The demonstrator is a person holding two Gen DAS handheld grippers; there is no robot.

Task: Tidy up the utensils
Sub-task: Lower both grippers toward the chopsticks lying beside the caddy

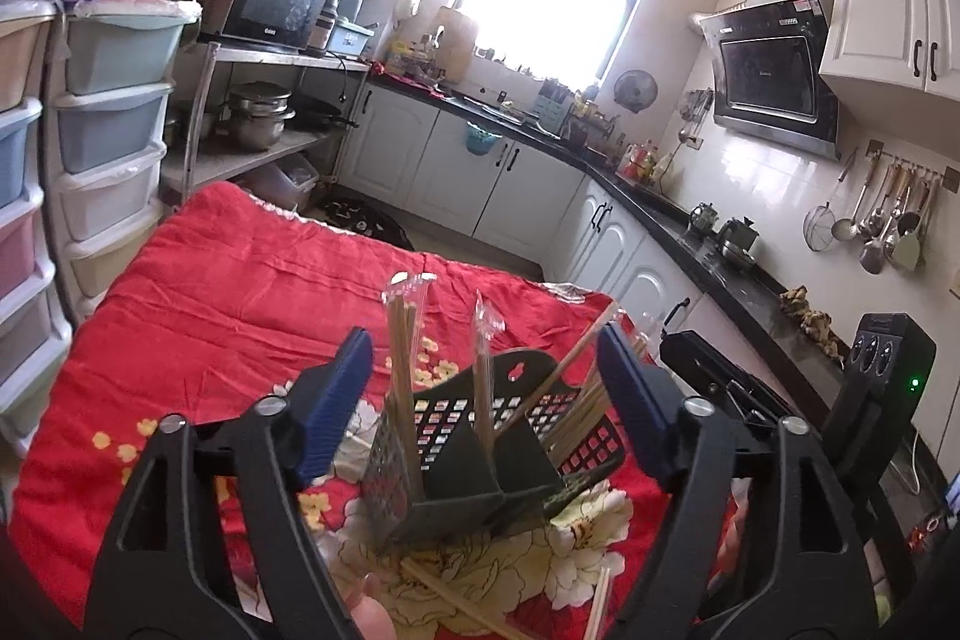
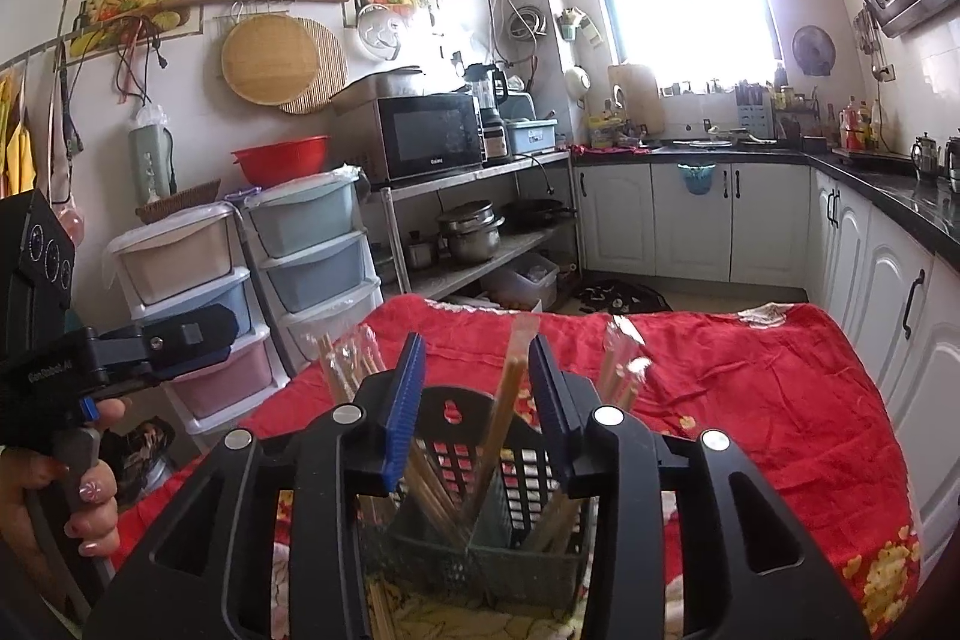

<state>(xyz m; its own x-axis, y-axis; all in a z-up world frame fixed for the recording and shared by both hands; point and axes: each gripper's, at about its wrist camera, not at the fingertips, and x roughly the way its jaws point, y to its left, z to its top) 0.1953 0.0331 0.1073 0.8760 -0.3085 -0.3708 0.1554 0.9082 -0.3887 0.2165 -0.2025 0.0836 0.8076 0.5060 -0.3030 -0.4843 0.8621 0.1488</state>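
Observation:
A black perforated utensil caddy (image 1: pixel 468 472) stands on the red floral cloth (image 1: pixel 240 292), with plastic-wrapped wooden chopsticks (image 1: pixel 405 376) upright and leaning in its compartments. My left gripper (image 1: pixel 487 394) is open wide, its blue pads on either side of the caddy and clear of it. In the right wrist view the same caddy (image 2: pixel 480 550) sits just under my right gripper (image 2: pixel 478 409), which is open; a wrapped chopstick pair (image 2: pixel 509 400) rises between its pads, near the right pad but not pinched. Loose chopsticks (image 1: pixel 447 595) lie on the cloth in front of the caddy.
Stacked pastel plastic drawers (image 2: pixel 312 256) stand left of the table, beside a metal shelf with pots (image 2: pixel 474 232) and a microwave (image 2: pixel 429 136). White cabinets under a black counter (image 2: pixel 888 190) run along the right. A hand (image 2: pixel 90 508) grips the left tool's handle.

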